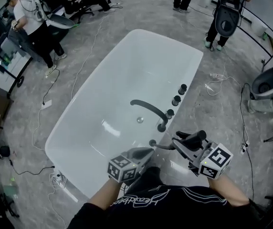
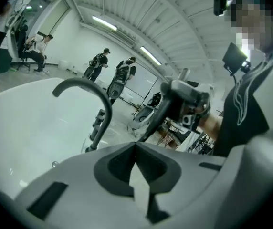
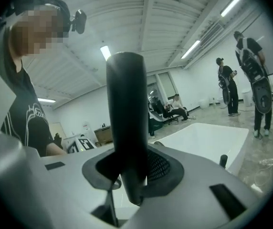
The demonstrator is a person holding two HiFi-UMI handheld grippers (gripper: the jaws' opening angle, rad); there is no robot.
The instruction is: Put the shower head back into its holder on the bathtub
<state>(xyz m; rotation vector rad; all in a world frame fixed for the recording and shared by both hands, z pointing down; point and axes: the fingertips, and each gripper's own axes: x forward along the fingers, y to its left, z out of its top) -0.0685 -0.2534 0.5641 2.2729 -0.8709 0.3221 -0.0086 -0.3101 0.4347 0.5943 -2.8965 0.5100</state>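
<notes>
Evidently, the right tool [image 3: 127, 171] clamped the shower head [image 3: 125, 109] by its handle above the bathtub [image 1: 127, 75] rim; the left tool [image 2: 136, 175] was closed and empty. Held single-handed, the handle could pivot and miss its holder.

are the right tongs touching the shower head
Touching. The right gripper view shows the right tongs clamped on the black shower head handle.

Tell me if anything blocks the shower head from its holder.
Nothing visible does: the shower head, clamped in the right gripper, hangs beside the dark fitting on the tub rim, with only its hose between.
</notes>
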